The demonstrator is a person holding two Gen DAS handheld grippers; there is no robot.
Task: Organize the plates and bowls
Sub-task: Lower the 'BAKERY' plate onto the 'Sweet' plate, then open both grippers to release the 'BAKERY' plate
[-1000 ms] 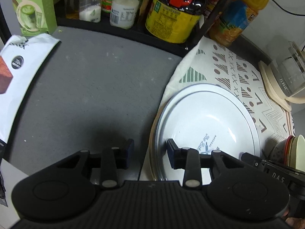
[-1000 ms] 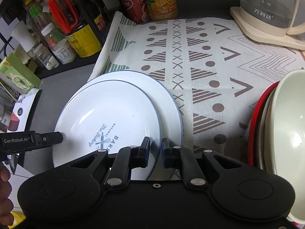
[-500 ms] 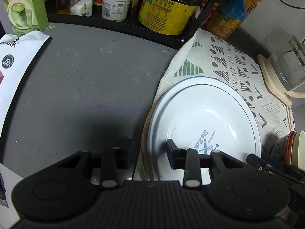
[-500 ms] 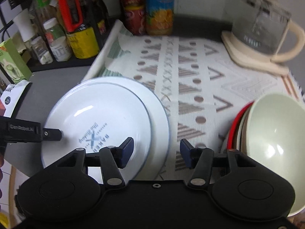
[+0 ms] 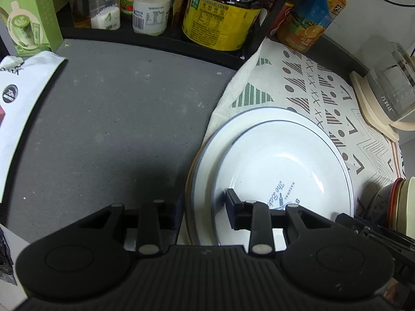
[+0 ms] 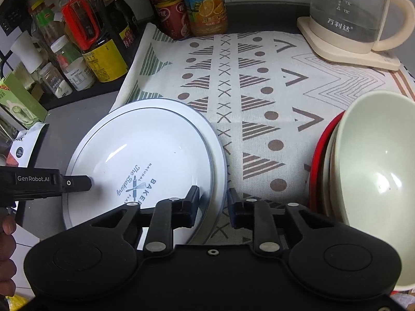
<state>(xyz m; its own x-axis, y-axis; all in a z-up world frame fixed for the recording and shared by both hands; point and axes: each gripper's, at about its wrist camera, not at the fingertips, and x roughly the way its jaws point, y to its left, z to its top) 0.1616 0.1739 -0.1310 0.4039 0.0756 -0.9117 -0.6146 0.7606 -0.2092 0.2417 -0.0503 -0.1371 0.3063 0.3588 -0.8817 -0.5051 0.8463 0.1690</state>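
A white plate with blue "Baking" print (image 6: 145, 155) lies stacked on a larger white plate (image 6: 219, 150) at the left edge of the patterned cloth (image 6: 259, 90); both show in the left wrist view, the printed plate (image 5: 280, 165) on the larger plate (image 5: 205, 171). My left gripper (image 5: 202, 204) is open, its jaws straddling the plates' left rim; it appears in the right wrist view (image 6: 77, 182). My right gripper (image 6: 214, 202) is open, straddling the plates' right rim. A stack of bowls, cream one (image 6: 376, 171) on top, stands at the right.
Bottles and jars (image 6: 98, 49) line the back left on a dark shelf. A glass kettle (image 6: 347, 13) on a cream base sits back right. A white pouch (image 5: 23, 98) and green carton (image 5: 26, 13) lie left on the grey counter (image 5: 116, 119).
My right gripper let go of the printed plate's edge, opened wide, then narrowed around the plates' right rim. The left gripper shifted slightly along the left rim.
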